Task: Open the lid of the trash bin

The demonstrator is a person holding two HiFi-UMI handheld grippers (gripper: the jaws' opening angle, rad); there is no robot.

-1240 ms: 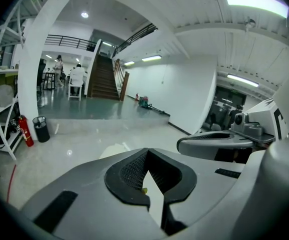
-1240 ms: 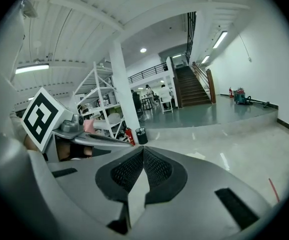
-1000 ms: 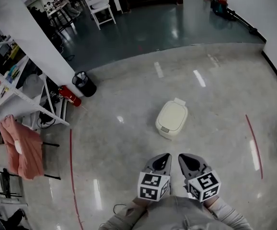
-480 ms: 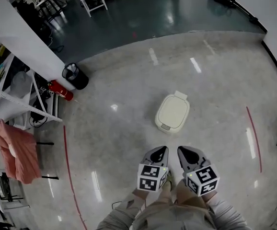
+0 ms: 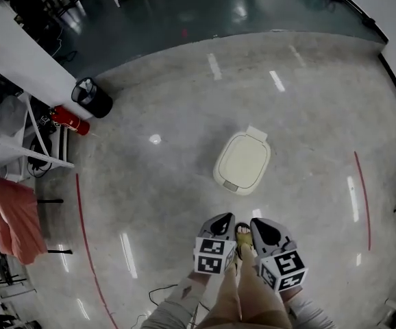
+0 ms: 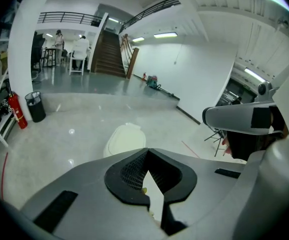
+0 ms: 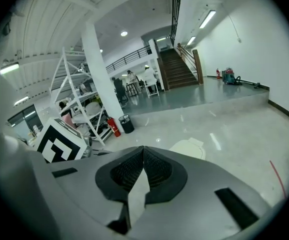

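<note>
the cream rounded plastic trash bin (image 5: 242,163) sits on the polished grey floor (image 5: 150,204), lid down, near both claws. the left claw (image 5: 224,218) and right claw (image 5: 262,225) hover side by side, each pressed together on nothing.

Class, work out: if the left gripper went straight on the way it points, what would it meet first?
Probably the closed trash bin ahead; only floor shows between, though depth is unclear.
</note>
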